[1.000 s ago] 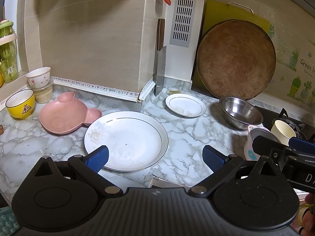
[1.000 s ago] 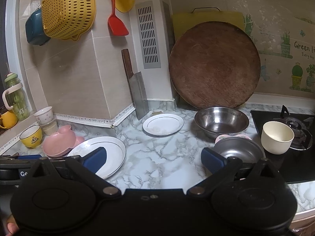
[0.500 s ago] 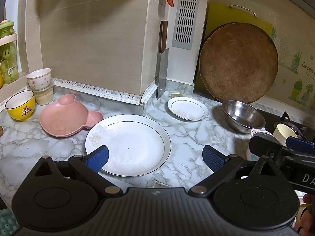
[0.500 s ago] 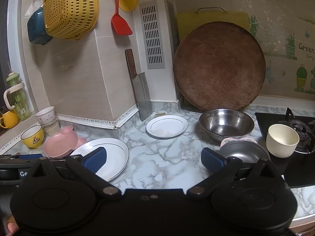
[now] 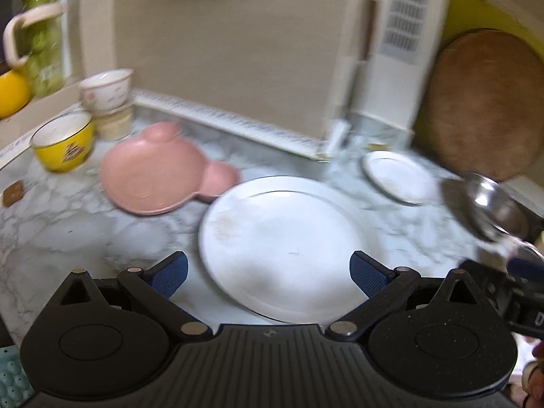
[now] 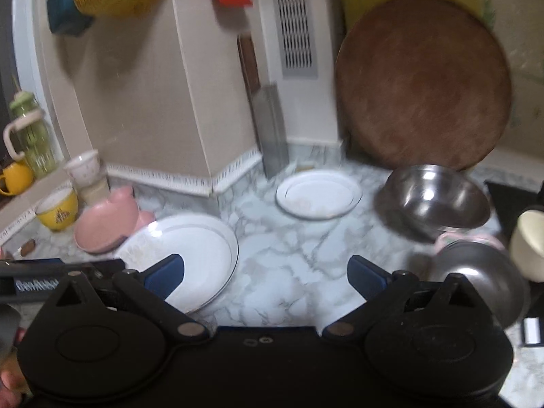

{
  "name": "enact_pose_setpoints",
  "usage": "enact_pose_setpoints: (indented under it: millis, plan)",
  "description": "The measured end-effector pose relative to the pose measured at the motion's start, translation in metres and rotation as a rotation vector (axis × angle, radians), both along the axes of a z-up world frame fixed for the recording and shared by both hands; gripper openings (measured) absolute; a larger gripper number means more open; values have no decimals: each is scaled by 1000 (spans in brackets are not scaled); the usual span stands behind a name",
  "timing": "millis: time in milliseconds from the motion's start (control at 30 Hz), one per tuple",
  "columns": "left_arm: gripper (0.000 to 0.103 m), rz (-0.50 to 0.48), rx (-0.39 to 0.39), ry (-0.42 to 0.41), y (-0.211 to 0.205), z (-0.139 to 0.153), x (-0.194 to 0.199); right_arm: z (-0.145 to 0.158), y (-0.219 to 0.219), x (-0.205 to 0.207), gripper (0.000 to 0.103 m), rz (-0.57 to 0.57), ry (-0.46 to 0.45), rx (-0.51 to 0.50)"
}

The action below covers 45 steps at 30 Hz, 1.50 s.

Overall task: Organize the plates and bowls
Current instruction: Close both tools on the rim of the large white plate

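A large white plate (image 5: 282,241) lies on the marble counter, also in the right wrist view (image 6: 200,255). A pink bear-shaped plate (image 5: 156,173) lies to its left. A small white plate (image 5: 397,176) (image 6: 318,195) lies near the back wall. A steel bowl (image 6: 438,200) and a second steel bowl (image 6: 482,272) sit at the right. My left gripper (image 5: 268,272) is open and empty, just above the large plate's near edge. My right gripper (image 6: 265,273) is open and empty above bare counter. Both views are blurred.
A yellow bowl (image 5: 63,142) and stacked white bowls (image 5: 107,98) stand at far left. A round wooden board (image 6: 423,81) and a cleaver (image 6: 268,115) lean on the back wall. A cream cup (image 6: 528,241) sits by the stove at right.
Both grippers have moved forward and to the left; the views shifted and blurred. The large plate now lies between the left gripper's fingers. Both stay open.
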<state>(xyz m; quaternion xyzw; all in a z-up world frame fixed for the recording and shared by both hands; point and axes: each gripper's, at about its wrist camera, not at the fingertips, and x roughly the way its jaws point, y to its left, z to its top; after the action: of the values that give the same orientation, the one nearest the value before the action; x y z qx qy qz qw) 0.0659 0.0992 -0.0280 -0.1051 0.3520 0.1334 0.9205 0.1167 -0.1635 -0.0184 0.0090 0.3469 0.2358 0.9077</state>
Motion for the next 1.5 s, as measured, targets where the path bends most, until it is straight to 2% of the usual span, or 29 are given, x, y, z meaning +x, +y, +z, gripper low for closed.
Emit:
enact_pose_setpoints:
  millis: [200, 433, 567, 667, 733, 800, 867, 967, 1033, 1200, 1367, 1500]
  plan:
    - [102, 61, -43, 85, 39, -28, 29, -34, 28, 38, 100, 51, 87, -38]
    - [101, 83, -24, 127, 52, -49, 51, -59, 55, 67, 83, 107, 164, -68]
    - [101, 90, -20, 132, 57, -53, 61, -65, 71, 75, 76, 151, 178, -91]
    - [91, 83, -50, 137, 62, -55, 68, -69, 78, 82, 68, 164, 199, -88]
    - [78, 86, -50, 147, 64, -57, 72, -70, 80, 87, 59, 170, 219, -76]
    - [68, 88, -65, 162, 68, -60, 76, -70, 82, 91, 57, 171, 229, -67]
    - [64, 97, -82, 173, 72, -62, 78, -71, 81, 93, 52, 171, 238, -60]
    - [52, 89, -100, 182, 74, -65, 80, -73, 81, 97, 46, 162, 250, -56]
    - [37, 85, -119, 192, 74, -67, 82, -75, 82, 99, 41, 167, 258, -54]
    - [26, 71, -131, 191, 70, -66, 84, -76, 81, 98, 27, 169, 273, -33]
    - [24, 71, -135, 193, 68, -66, 84, -76, 77, 100, 15, 143, 273, -31]
    - [24, 43, -136, 194, 61, -64, 81, -74, 72, 96, 12, 131, 250, -57]
